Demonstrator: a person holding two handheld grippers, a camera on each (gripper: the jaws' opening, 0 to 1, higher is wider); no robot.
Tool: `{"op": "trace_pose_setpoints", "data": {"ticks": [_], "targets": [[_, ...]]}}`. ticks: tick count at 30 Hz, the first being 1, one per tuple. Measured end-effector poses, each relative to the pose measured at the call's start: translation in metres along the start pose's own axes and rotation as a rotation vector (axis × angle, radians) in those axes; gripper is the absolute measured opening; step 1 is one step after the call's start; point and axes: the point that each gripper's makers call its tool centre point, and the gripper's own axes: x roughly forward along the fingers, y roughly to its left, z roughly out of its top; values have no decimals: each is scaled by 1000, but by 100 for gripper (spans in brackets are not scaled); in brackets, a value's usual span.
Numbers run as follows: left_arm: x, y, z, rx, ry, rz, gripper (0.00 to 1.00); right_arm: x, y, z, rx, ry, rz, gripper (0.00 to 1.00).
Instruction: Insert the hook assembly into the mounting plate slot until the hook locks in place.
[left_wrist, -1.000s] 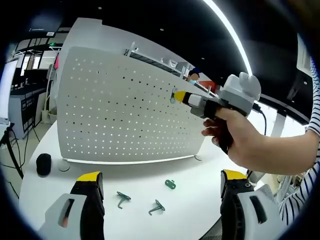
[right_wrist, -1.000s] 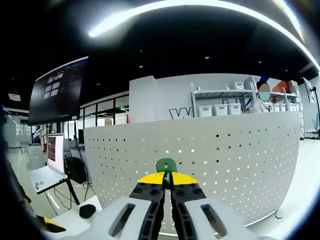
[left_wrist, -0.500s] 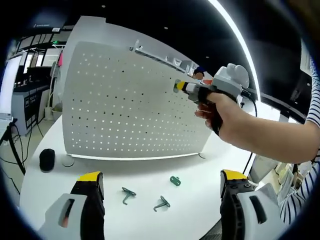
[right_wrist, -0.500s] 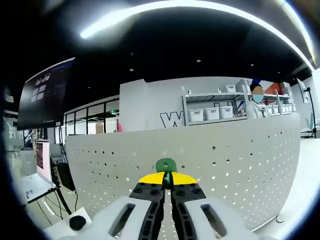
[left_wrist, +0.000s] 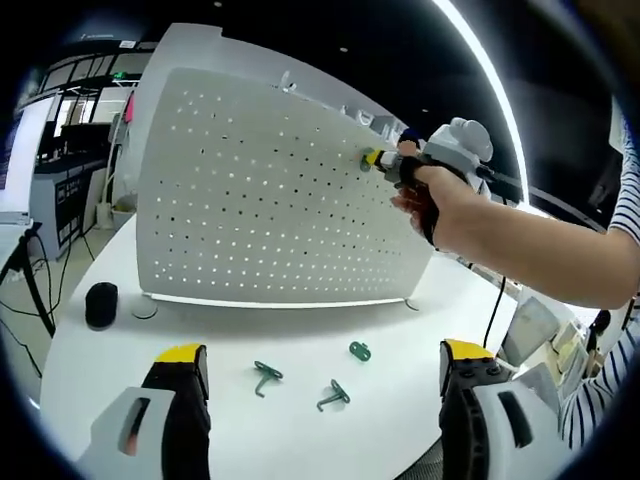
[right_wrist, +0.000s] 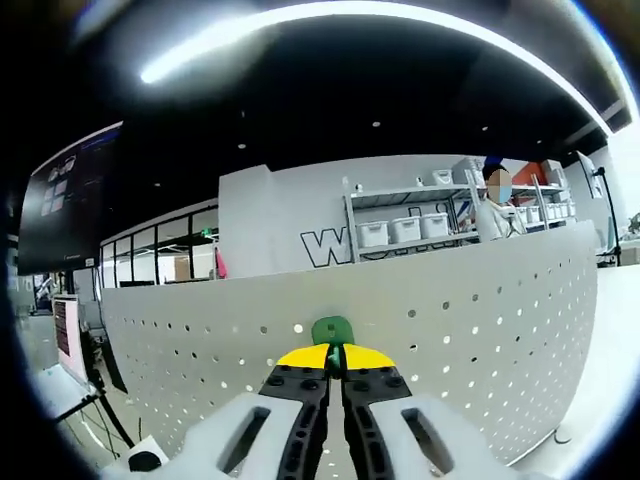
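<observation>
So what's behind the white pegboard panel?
Above the pegboard top edge, shelving with white bins and a wall with a large "W" show. Whatever sits lower behind it is covered by the panel.

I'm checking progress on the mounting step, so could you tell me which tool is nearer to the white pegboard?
Right. The right tool, shut on a green hook, is up at the pegboard near its top edge. The left tool hangs back, open, over the table, with spare hooks between.

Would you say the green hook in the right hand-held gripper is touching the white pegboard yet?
Cannot tell. In the left gripper view the green hook sits at the pegboard face, no gap or contact visible; in the right gripper view it overlaps the board.
</observation>
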Motion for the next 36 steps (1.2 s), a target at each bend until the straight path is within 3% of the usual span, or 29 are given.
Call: {"op": "trace_pose_setpoints", "data": {"ticks": [3,16,26,30,33,36], "targets": [[0,2,-1,-7,2,1,98,2,0,0,-28,-7,-1,0],[-7,8,-6,-26,8,17,96,8,1,-4,9,5,-24,0],[-6,6,-6,-27,13,8,97,10,1,-7,-111,39,1,1],[-8,3,-6,-27,16,7,97,8,0,-5,-54,57,7,3],[-10,3,-5,-22,19,11,97,6,-1,1,-55,52,7,14],[-11,3,-4,-22,15,14,97,2,2,8,-31,38,33,15]]}}
